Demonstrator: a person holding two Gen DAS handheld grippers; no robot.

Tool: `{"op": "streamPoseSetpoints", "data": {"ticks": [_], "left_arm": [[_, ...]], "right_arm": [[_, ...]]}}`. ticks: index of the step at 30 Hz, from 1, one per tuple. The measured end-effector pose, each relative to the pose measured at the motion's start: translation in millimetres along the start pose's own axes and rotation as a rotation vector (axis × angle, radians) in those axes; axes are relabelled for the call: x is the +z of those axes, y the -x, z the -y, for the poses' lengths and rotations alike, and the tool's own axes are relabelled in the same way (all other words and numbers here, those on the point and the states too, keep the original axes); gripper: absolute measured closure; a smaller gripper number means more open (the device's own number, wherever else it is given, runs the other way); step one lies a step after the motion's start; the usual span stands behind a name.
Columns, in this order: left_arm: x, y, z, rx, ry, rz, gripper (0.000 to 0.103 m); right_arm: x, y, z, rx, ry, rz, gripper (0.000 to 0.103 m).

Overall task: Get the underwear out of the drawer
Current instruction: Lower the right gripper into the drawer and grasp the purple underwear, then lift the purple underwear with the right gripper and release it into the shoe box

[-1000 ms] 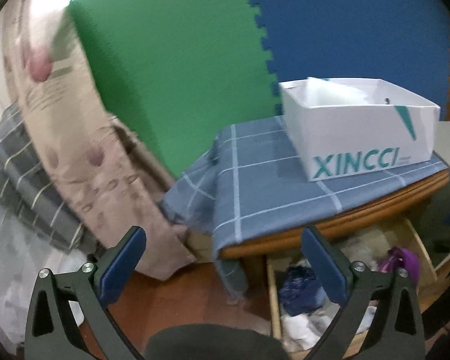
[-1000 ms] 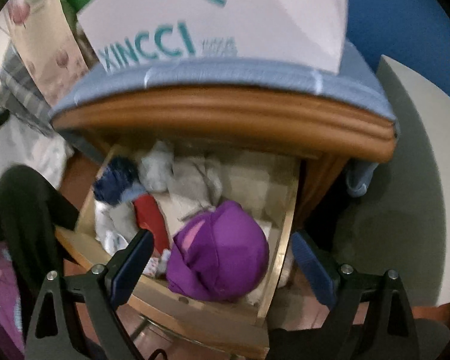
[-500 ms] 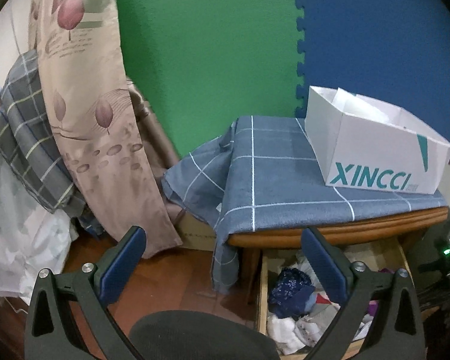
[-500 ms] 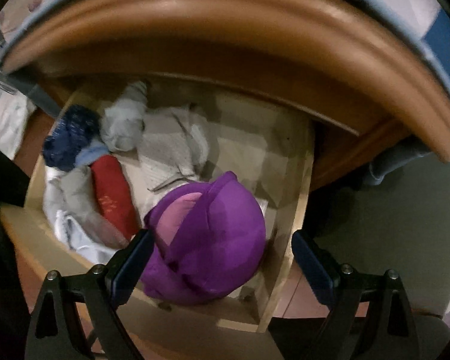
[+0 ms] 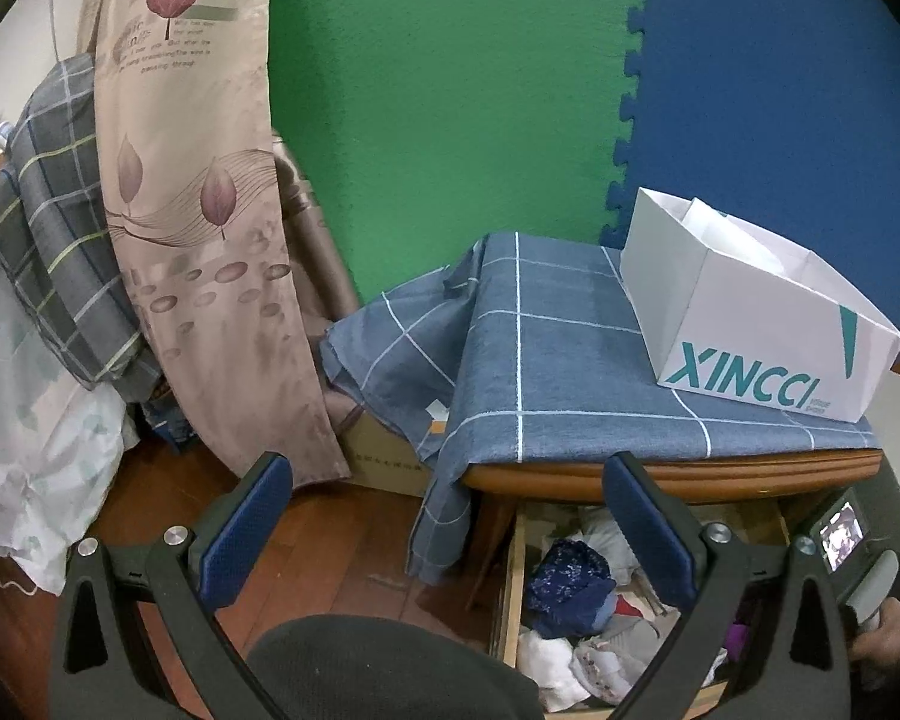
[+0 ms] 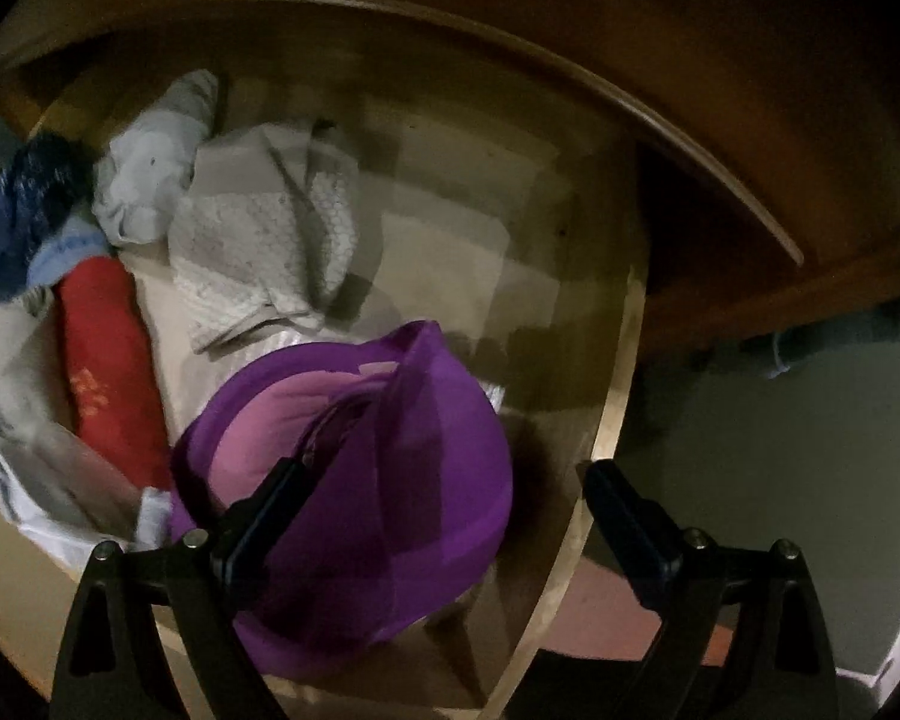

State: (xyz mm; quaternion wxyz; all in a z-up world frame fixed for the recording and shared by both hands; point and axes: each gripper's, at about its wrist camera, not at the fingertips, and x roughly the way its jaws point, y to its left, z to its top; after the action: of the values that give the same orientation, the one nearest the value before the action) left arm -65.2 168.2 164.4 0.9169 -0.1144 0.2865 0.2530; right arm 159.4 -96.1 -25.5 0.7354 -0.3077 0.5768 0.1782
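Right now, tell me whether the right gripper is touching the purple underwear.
Cannot tell. In the right wrist view the right gripper is open around the purple underwear; one finger overlaps the fabric, but neither contact nor gap shows plainly.

Black-framed hand-held gripper (image 5: 450, 528), blue pads (image 5: 247, 525), silver screws.

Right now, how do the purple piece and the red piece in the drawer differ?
The purple piece is a rounded, domed bundle lying between the right gripper's open fingers; the red piece is a long narrow roll further left, clear of them. The purple one is plain with a paler pink patch; the red one bears a faint pale print. Both lie inside the open drawer, ungrasped.
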Motion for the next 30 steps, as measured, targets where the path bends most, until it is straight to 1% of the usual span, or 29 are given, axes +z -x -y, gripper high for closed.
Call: {"op": "streamPoseSetpoints", "data": {"ticks": [1, 2, 3, 4, 6, 7, 9, 10, 12, 15, 18, 21, 25, 28, 30], "left_arm": [[0.1, -0.6, 1.1, 0.005, -0.007, -0.002, 0.001], [0.2, -1.1, 2.5, 0.011, -0.015, -0.004, 0.001], [-0.2, -1.1, 4.4, 0.020, -0.027, -0.004, 0.001], [-0.8, -1.0, 5.6, 0.025, -0.035, -0.003, 0.001], [-1.9, -1.0, 8.9, 0.035, -0.054, -0.002, 0.001], [-2.2, -1.2, 10.8, 0.041, -0.065, -0.002, 0.001], [-2.4, -1.7, 13.1, 0.049, -0.077, -0.003, 0.001], [-2.5, -1.9, 14.3, 0.053, -0.083, -0.003, 0.001], [-2.7, -1.9, 16.1, 0.057, -0.092, -0.001, 0.001], [-3.0, -2.2, 17.0, 0.060, -0.099, -0.002, 0.001], [-3.2, -2.0, 17.4, 0.060, -0.096, -0.001, 0.001], [-3.5, -2.4, 17.7, 0.060, -0.095, -0.001, 0.001], [-3.7, -2.1, 17.8, 0.063, -0.098, -0.002, 0.001], [-4.6, -1.8, 18.2, 0.069, -0.104, -0.001, 0.001], [-5.7, -2.2, 19.4, 0.075, -0.113, -0.001, 0.001]], "right_arm": [[-0.3, -0.2, -1.1, -0.007, 0.010, 0.001, 0.008], [-1.0, -0.2, -1.3, -0.011, 0.020, 0.009, 0.012], [-1.8, 1.2, -0.8, -0.003, 0.024, 0.022, 0.022], [-4.3, 4.4, -1.0, 0.042, 0.026, 0.029, 0.054], [-6.7, 5.1, 0.0, 0.044, 0.028, 0.028, 0.059], [-7.8, 5.9, 0.6, 0.046, 0.030, 0.029, 0.064], [-10.0, 11.9, 4.9, 0.083, 0.018, 0.051, 0.075], [-10.2, 14.9, 6.8, 0.094, 0.011, 0.064, 0.084], [-11.7, 25.7, 11.8, 0.149, -0.008, 0.093, 0.084], [-14.2, 40.9, 16.6, 0.197, -0.028, 0.131, 0.084], [-17.3, 57.3, 24.2, 0.272, -0.059, 0.173, 0.085], [-22.5, 73.3, 31.7, 0.317, -0.089, 0.211, 0.085], [-37.2, 108.9, 40.5, 0.379, -0.119, 0.271, 0.085], [-45.3, 131.1, 45.9, 0.438, -0.140, 0.321, 0.085], [-48.1, 142.6, 46.8, 0.461, -0.141, 0.350, 0.085]]}}
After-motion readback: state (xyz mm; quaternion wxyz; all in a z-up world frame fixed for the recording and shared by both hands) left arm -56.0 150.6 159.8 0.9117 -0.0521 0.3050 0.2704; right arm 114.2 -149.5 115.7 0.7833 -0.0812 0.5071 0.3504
